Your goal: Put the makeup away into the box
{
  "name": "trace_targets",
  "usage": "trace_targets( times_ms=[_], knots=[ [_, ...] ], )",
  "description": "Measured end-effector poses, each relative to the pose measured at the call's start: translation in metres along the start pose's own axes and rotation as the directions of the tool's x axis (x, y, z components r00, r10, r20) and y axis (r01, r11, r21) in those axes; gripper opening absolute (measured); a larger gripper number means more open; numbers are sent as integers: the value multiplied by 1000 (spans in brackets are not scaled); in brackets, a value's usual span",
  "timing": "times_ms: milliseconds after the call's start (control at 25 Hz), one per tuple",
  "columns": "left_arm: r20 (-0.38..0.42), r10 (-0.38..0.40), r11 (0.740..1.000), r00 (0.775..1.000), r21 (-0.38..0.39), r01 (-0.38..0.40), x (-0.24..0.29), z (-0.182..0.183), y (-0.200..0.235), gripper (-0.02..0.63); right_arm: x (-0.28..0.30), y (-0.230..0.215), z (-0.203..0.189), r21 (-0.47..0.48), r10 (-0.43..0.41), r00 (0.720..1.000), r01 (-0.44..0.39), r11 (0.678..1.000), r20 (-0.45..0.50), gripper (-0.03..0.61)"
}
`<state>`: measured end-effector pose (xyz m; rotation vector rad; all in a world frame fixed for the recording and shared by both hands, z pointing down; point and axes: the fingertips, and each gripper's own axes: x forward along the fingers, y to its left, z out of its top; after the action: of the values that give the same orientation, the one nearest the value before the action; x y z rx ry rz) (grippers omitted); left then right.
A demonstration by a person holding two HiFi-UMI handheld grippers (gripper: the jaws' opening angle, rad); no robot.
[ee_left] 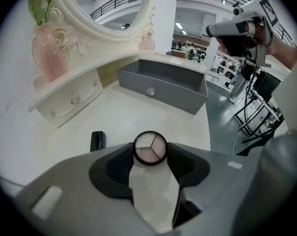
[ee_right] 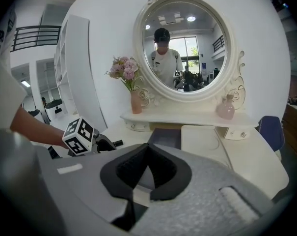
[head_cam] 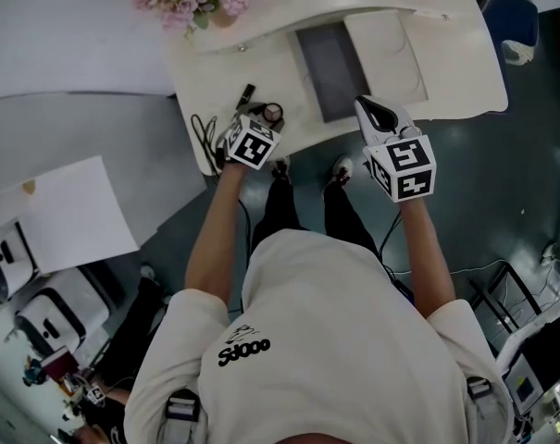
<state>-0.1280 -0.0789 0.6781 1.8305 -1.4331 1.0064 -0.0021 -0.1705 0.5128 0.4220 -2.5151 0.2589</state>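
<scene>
Pinching round black-rimmed eyeshadow compact [ee_left: 149,148] btwn left fingers [ee_left: 185,162]; open grey drawer box [ee_left: 163,87] beyond them, small black case [ee_left: 96,140] to their left. Right fingers [ee_right: 127,171] closed, empty.

White dressing table [head_cam: 455,63], round mirror [ee_right: 185,48], grey floor [head_cam: 502,174].

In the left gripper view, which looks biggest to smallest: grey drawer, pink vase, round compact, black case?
1. grey drawer
2. pink vase and round compact: alike; the compact sits nearer the camera, so unranked
3. black case
</scene>
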Motion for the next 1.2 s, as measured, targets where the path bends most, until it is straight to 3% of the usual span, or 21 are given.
trace_targets(
  times_ms=[240,440,680,960,1200],
  knots=[
    [44,21,1000,999,6,-21,-20,25,6,232,-11,-8,3,49,-34,999,32,998,22,2],
    [169,30,1000,985,-7,-29,-44,75,18,232,-20,-13,9,86,-48,998,44,995,42,2],
    [259,-3,998,966,56,-12,-53,139,21,232,-28,-24,11,123,-90,995,83,989,47,2],
    [241,-72,983,968,182,28,-23,185,11,232,-34,-44,-1,166,-157,988,152,974,15,2],
    [158,-91,944,983,328,34,17,202,12,232,-34,-56,-7,200,-202,979,199,959,-8,2]
  ],
)
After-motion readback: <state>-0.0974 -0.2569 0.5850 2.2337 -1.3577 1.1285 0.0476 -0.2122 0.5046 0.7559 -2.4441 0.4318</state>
